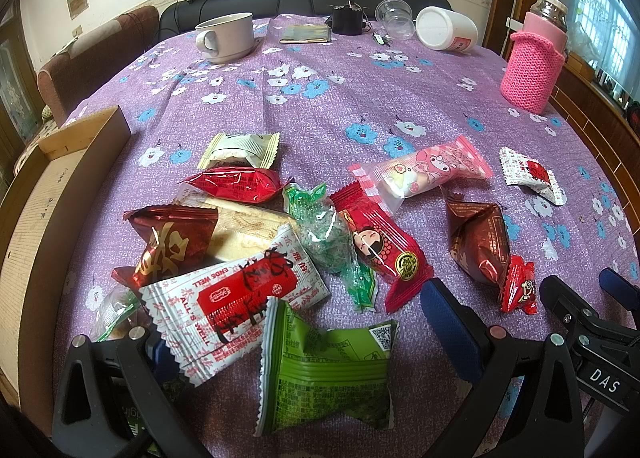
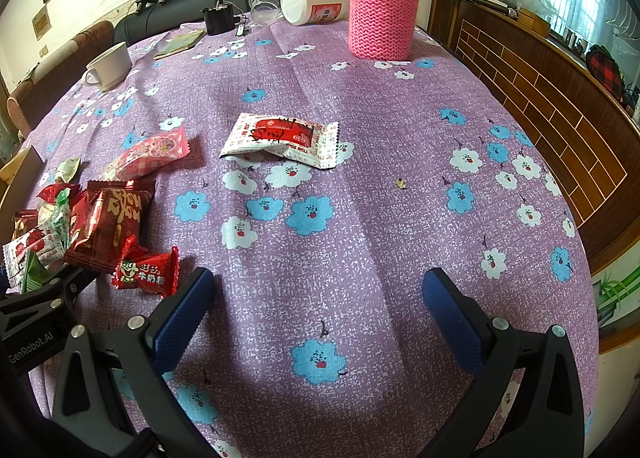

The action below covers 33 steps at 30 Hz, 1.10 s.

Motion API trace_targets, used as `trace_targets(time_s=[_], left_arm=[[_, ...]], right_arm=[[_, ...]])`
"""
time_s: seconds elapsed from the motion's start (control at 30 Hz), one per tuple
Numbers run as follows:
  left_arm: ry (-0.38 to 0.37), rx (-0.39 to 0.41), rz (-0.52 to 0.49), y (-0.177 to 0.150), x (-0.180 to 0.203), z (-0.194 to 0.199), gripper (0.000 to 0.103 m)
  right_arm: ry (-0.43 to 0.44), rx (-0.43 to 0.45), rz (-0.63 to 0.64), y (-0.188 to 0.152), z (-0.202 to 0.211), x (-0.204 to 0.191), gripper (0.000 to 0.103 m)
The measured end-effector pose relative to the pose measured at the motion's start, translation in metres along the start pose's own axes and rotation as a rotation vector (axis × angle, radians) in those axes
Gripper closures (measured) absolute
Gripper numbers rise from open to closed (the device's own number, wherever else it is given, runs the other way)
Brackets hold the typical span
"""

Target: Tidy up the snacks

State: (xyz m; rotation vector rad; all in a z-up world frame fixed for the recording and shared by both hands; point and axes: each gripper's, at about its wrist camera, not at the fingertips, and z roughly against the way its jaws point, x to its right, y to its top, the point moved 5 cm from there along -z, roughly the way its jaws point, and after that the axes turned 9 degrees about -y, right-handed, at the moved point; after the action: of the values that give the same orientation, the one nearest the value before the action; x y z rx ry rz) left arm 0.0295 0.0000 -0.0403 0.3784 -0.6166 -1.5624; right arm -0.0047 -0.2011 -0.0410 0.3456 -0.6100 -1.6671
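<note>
Several wrapped snacks lie in a pile on the purple flowered tablecloth (image 1: 360,97). In the left wrist view my left gripper (image 1: 296,322) is open, its jaws on either side of a green packet (image 1: 328,370) and a white-and-red packet (image 1: 240,298). A wooden box (image 1: 44,193) stands at the left. My right gripper (image 2: 316,298) is open and empty over bare cloth. A white-and-red packet (image 2: 284,139) lies ahead of it, and a small red candy (image 2: 146,272) is beside its left finger.
At the back stand a white mug (image 1: 226,37), a black object (image 1: 347,19), a clear cup (image 1: 396,17) and a tipped white jar (image 1: 446,33). A bottle in a pink knitted sleeve (image 2: 382,13) stands at the right. The table edge (image 2: 592,258) drops off to the right.
</note>
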Motion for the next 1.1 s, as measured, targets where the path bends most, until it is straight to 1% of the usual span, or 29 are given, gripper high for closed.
trace_targets(time_s=[0.17, 0.27, 0.33, 0.43, 0.6, 0.67, 0.7, 0.73, 0.77, 0.8, 0.83, 0.9, 0.93, 0.97, 1.0, 1.07, 1.1], left_arm=[[0.001, 0.000, 0.004, 0.000, 0.000, 0.000, 0.000], [0.015, 0.000, 0.016, 0.000, 0.000, 0.000, 0.000], [0.009, -0.008, 0.014, -0.001, 0.000, 0.001, 0.000], [-0.014, -0.036, -0.010, -0.003, 0.002, 0.003, 0.000], [-0.031, -0.072, -0.034, -0.006, 0.008, 0.003, 0.000], [-0.054, -0.125, -0.059, -0.007, 0.012, 0.004, 0.001], [-0.071, -0.154, -0.072, -0.008, 0.015, 0.005, 0.007], [-0.093, -0.155, -0.076, -0.008, 0.018, 0.011, 0.020], [-0.129, -0.152, -0.068, -0.008, 0.020, 0.018, 0.026], [-0.177, -0.142, -0.056, -0.008, 0.021, 0.026, 0.028], [-0.223, -0.117, -0.044, -0.008, 0.022, 0.038, 0.028], [-0.291, -0.045, -0.032, -0.008, 0.019, 0.066, 0.028], [-0.330, 0.008, -0.024, -0.010, 0.014, 0.085, 0.026], [-0.356, 0.032, -0.015, -0.013, 0.008, 0.096, 0.026], [-0.387, 0.031, -0.008, -0.020, 0.000, 0.106, 0.026], [-0.399, -0.025, -0.016, -0.030, -0.013, 0.112, 0.028], [-0.409, -0.028, -0.016, -0.037, -0.022, 0.117, 0.034]], right_arm=[[0.000, 0.000, -0.002, 0.000, 0.001, 0.000, 0.000], [-0.001, -0.001, -0.004, -0.001, 0.001, 0.001, 0.000], [-0.001, -0.001, -0.004, -0.001, 0.001, 0.000, 0.000], [0.004, -0.012, -0.007, 0.002, -0.001, -0.002, 0.000], [-0.001, -0.066, -0.006, -0.005, 0.004, 0.002, 0.000], [-0.007, -0.071, -0.009, -0.008, 0.006, 0.002, 0.000], [-0.009, -0.071, -0.008, -0.008, 0.006, 0.002, 0.000], [-0.008, -0.071, -0.008, -0.009, 0.006, 0.002, 0.000], [-0.008, -0.071, -0.009, -0.009, 0.006, 0.001, 0.000], [-0.007, -0.069, -0.010, -0.010, 0.006, 0.001, 0.000], [-0.006, -0.067, -0.011, -0.010, 0.007, 0.002, 0.000], [-0.004, -0.066, -0.011, -0.011, 0.007, 0.002, 0.000], [-0.005, -0.065, -0.011, -0.011, 0.007, 0.001, 0.000], [-0.007, -0.065, -0.012, -0.011, 0.008, 0.001, 0.000], [-0.009, -0.064, -0.014, -0.011, 0.008, 0.001, 0.000], [-0.013, -0.063, -0.018, -0.011, 0.008, 0.001, 0.000], [-0.014, -0.062, -0.020, -0.011, 0.008, 0.001, 0.000]])
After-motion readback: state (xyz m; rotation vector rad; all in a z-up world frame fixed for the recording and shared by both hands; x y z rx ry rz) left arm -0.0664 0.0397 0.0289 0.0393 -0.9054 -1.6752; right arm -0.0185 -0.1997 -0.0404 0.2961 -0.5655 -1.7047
